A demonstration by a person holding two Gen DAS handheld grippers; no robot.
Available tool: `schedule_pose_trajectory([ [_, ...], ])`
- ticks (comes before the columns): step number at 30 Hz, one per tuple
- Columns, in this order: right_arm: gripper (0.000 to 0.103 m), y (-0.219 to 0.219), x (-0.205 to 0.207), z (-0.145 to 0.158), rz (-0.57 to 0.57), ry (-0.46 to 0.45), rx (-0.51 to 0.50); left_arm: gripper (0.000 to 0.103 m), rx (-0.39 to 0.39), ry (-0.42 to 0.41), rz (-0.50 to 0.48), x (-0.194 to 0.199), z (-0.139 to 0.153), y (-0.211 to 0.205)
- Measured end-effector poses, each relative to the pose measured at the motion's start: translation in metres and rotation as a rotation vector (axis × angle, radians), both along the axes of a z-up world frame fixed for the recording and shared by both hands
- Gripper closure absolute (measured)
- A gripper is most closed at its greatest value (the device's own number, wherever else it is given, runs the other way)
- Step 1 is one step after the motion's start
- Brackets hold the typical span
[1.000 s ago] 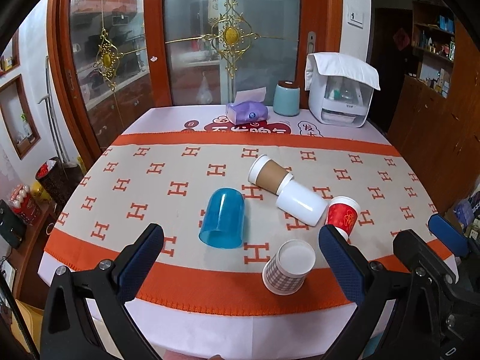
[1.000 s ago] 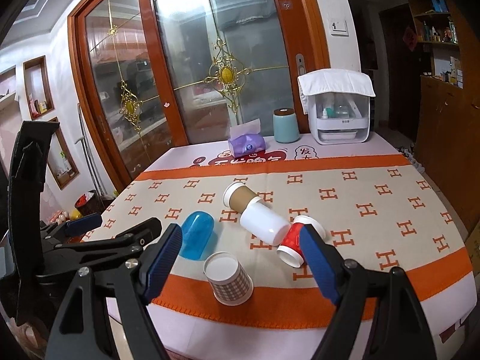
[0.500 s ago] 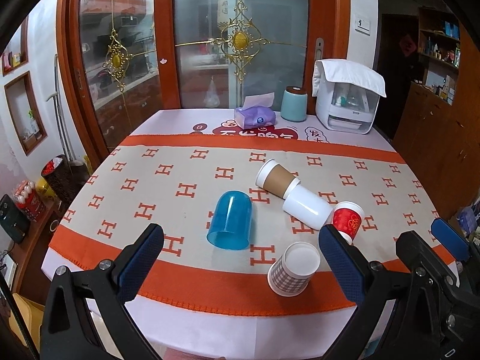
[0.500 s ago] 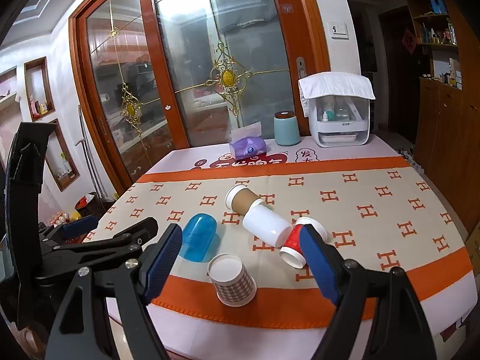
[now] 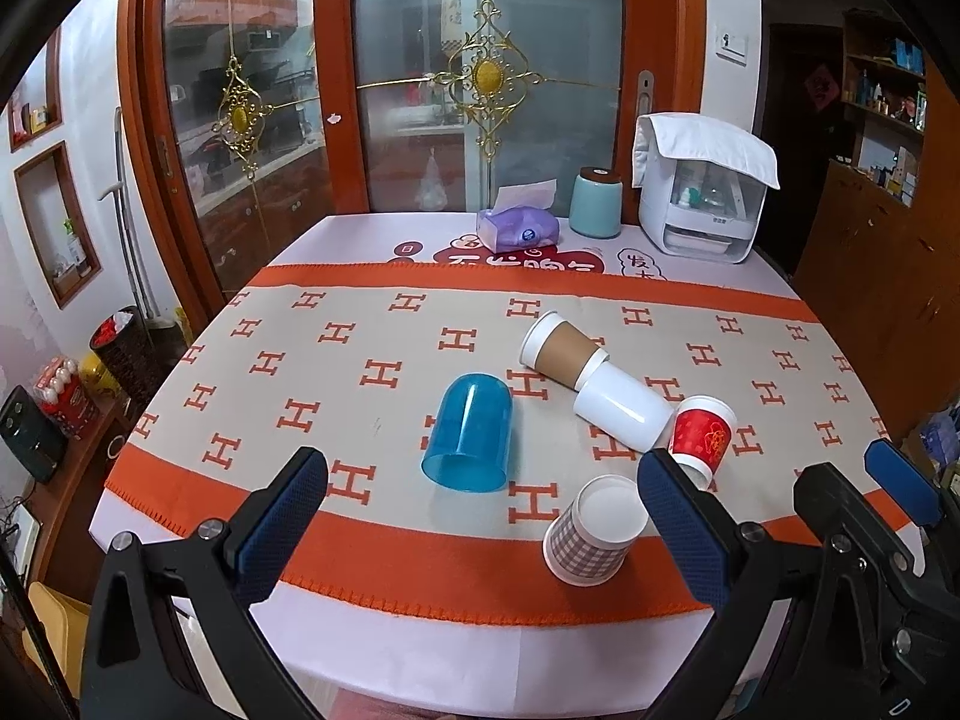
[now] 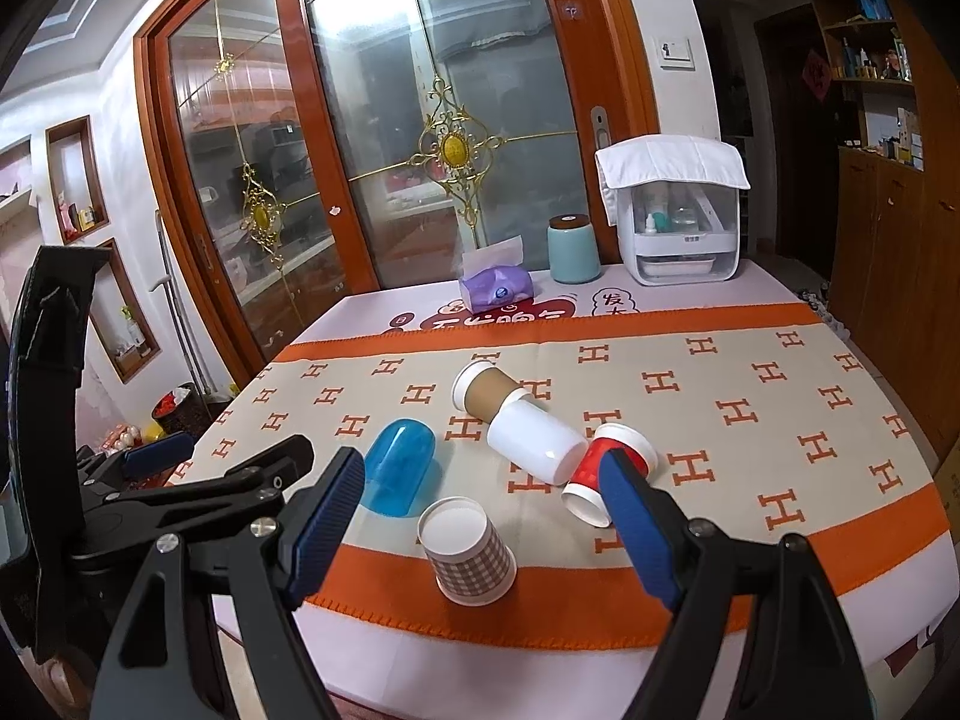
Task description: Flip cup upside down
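Several cups are on the H-patterned tablecloth. A clear blue plastic cup lies on its side. A brown paper cup and a white cup lie on their sides, touching. A red paper cup lies beside the white one. A checked paper cup stands upside down near the front edge. My left gripper is open and empty, above the front edge. My right gripper is open and empty, with the checked cup between its fingers in view.
At the table's back stand a purple tissue pack, a teal canister and a white appliance under a towel. Glass doors stand behind the table. The left gripper also shows in the right wrist view. A wooden cabinet stands at the right.
Both grippers have drawn back and risen a little, so the table looks slightly farther. The cups have not moved. Both grippers stay open.
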State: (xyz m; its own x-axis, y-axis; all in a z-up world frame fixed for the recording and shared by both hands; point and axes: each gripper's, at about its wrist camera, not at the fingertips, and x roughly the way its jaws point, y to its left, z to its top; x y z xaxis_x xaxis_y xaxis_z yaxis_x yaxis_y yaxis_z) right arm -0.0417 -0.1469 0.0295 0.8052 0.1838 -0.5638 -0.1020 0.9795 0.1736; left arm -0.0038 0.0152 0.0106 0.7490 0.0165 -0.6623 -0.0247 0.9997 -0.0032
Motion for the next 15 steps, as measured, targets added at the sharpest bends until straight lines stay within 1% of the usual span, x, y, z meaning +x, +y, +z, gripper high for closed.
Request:
schedule_pose_trajectory([
  [15,0.022,0.0024,0.001,-0.0044,0.002,0.009,0.008,0.001,0.008,0.008,0.007,0.0007,-0.0022,0.0023],
])
